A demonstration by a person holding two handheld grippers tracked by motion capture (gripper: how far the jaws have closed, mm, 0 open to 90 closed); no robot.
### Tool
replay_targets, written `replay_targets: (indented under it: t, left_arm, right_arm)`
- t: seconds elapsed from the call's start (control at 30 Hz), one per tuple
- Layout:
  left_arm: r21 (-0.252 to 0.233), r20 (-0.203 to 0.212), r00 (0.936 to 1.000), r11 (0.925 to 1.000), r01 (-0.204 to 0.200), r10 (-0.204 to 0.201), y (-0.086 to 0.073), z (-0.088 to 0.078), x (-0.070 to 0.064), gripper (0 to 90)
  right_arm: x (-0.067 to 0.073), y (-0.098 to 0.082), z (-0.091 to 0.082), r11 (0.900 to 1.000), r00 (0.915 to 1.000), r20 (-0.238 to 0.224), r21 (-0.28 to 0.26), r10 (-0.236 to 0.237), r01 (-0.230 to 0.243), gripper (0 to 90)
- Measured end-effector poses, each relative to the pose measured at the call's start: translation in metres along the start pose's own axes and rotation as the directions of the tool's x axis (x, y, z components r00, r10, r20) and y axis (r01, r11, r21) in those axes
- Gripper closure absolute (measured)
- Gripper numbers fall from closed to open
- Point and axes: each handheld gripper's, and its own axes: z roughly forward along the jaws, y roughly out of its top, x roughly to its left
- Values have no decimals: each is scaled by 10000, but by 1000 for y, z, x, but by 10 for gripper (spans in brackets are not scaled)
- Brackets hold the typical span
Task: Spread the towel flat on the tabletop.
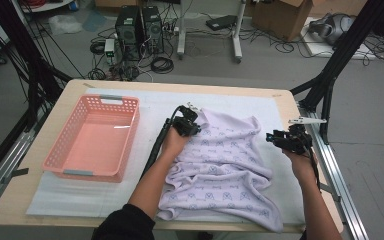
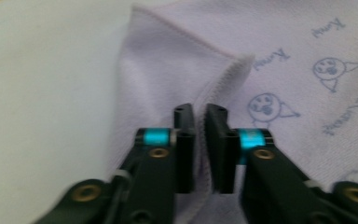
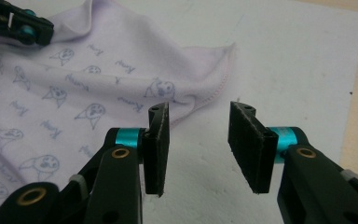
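Note:
A lilac cloth printed with small faces and words lies rumpled on a white mat. My left gripper sits at the cloth's far left corner. In the left gripper view its jaws are pressed together on a folded hem of the cloth. My right gripper hovers just right of the cloth's far right corner. It is open over bare mat, with the corner of the cloth lying just ahead and left. The left gripper shows at the top left of the right gripper view.
A pink plastic basket stands on the mat's left part, with nothing in it. The wooden table ends close to my right hand, beside a metal rail. Cables and computer towers lie on the floor beyond.

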Motion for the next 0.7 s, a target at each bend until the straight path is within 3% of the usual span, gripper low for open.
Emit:
replay_targets:
  t: [0.03, 0.1, 0.17, 0.23, 0.27, 0.3, 0.33, 0.37, 0.47, 0.57, 0.63, 0.7]
  left_arm:
    - [-139, -87, 9993, 9992, 372, -373, -1, -4, 6, 834]
    - [-714, -897, 9907, 9928, 960, -1023, -2, -12, 17, 835]
    - [-1311, -2126, 9551, 9746, 1815, -2064, -5, -24, 34, 836]
    - [-1516, -3007, 9200, 9650, 2141, -2513, -7, -31, 47, 815]
    - [-1595, -3313, 9037, 9601, 2297, -2713, -9, -34, 51, 726]
    - [-1709, -3250, 8991, 9532, 2492, -2933, -11, -37, 55, 614]
    - [-1745, -2994, 9067, 9513, 2541, -2971, -13, -38, 57, 564]
    - [-1659, -2811, 9182, 9565, 2397, -2789, -14, -39, 57, 546]
    - [-1368, -2382, 9341, 9614, 2389, -2661, -20, -40, 54, 509]
    - [-1373, -2077, 9426, 9619, 2365, -2614, -27, -44, 49, 493]
    - [-1348, -1724, 9464, 9583, 2521, -2732, -32, -45, 49, 493]
    - [-771, -1526, 9538, 9653, 2496, -2588, -36, -44, 47, 492]
  right_arm:
    - [0, -1, 1, 10000, 10000, 0, 8, -19, 19, 575]
    - [1, -2, 2, 10000, 10000, -38, 62, -10, 10, 574]
    - [0, -4, 3, 9999, 10000, -32, 105, 25, -24, 575]
    - [-2, -4, 3, 9999, 10000, 15, 101, 61, -61, 574]
    - [-2, -4, 4, 9999, 10000, 21, 112, 89, -89, 575]
    - [-3, -4, 4, 10000, 10000, 54, 53, 84, -84, 575]
    - [-3, -4, 4, 9999, 9999, 86, 63, 116, -117, 575]
    - [-4, -4, 4, 9999, 9998, 128, 28, 125, -125, 575]
    - [-8, -5, 9, 9995, 9991, 313, 88, 295, -298, 581]
    - [-14, -6, 17, 9983, 9967, 593, 130, 554, -563, 610]
    - [-16, -8, 25, 9967, 9954, 589, 246, 755, -771, 640]
    - [-15, -10, 37, 9952, 9962, 392, 556, 781, -802, 641]
